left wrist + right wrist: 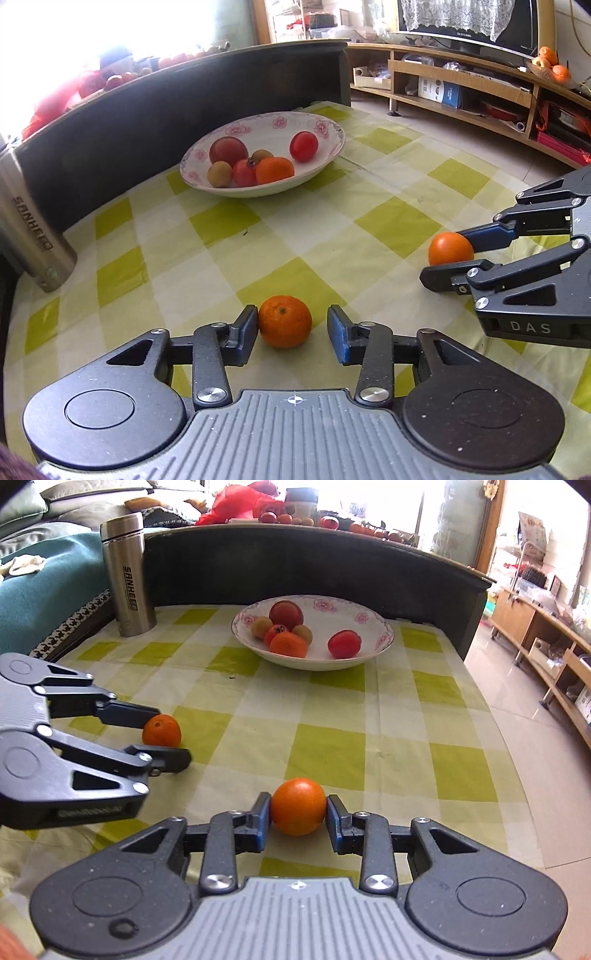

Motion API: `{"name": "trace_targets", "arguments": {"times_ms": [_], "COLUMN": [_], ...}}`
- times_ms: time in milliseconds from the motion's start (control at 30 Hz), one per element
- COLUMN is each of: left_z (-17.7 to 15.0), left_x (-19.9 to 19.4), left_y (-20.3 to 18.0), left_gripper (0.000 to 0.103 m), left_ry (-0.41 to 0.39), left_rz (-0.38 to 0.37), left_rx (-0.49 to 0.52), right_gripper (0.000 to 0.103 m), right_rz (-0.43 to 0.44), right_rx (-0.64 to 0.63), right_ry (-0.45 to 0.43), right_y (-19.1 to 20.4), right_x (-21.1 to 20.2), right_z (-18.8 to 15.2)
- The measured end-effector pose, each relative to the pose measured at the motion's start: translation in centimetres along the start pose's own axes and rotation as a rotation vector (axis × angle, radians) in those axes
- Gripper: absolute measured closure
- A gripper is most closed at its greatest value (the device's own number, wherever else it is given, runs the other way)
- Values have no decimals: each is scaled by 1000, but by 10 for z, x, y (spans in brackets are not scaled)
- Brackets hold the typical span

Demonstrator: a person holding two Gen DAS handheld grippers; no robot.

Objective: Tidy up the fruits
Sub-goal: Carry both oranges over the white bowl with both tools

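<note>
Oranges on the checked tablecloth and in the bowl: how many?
3: one between the left gripper's fingers, one between the right gripper's, one in the bowl; others could be hidden.

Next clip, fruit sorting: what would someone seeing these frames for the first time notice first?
Two oranges on the green-checked tablecloth, one per gripper: the right gripper has both pads against its orange, while the left gripper brackets its orange with a gap on one side. Behind them, a floral bowl already holds several fruits, and a steel flask stands at the table's far left corner.
</note>
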State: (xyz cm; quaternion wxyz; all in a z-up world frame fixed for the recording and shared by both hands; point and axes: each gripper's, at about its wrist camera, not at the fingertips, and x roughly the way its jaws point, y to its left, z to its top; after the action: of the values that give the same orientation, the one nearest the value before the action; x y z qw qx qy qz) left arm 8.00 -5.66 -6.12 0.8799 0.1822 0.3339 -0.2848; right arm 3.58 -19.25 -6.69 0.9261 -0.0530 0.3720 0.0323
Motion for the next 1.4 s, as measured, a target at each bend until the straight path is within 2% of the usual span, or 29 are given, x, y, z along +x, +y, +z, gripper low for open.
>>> {"name": "trace_targets", "arguments": {"times_ms": [133, 200, 467, 567, 633, 700, 767, 1000, 1400], "left_z": [-5, -6, -6, -6, -5, -4, -3, -1, 21], "left_x": [-4, -4, -3, -3, -3, -3, -3, -12, -26], "left_y": [-2, -1, 2, 2, 1, -1, -1, -17, -11], "left_gripper": [53, 51, 48, 52, 54, 58, 64, 65, 65], "left_ry": [-10, -12, -14, -10, -8, -3, 7, 16, -32], "left_rz": [10, 13, 12, 8, 4, 7, -11, -32, 20], "left_rx": [2, -4, -30, -39, -38, -33, -33, 32, -1], "right_gripper": [59, 51, 49, 50, 55, 65, 66, 66, 66], "right_rz": [-6, -16, -12, -9, 0, 8, 4, -8, -27], "right_rx": [-9, 0, 34, 33, 30, 15, -7, -29, -31], "right_ry": [-46, -56, -51, -39, -28, -20, -10, 17, -25], "right_y": [-1, -3, -7, -8, -8, -4, 1, 6, 14], "right_x": [-1, -1, 0, 0, -1, -4, -6, -11, -24], "right_z": [-7, -8, -7, -6, -4, -5, -6, -3, 24]}}
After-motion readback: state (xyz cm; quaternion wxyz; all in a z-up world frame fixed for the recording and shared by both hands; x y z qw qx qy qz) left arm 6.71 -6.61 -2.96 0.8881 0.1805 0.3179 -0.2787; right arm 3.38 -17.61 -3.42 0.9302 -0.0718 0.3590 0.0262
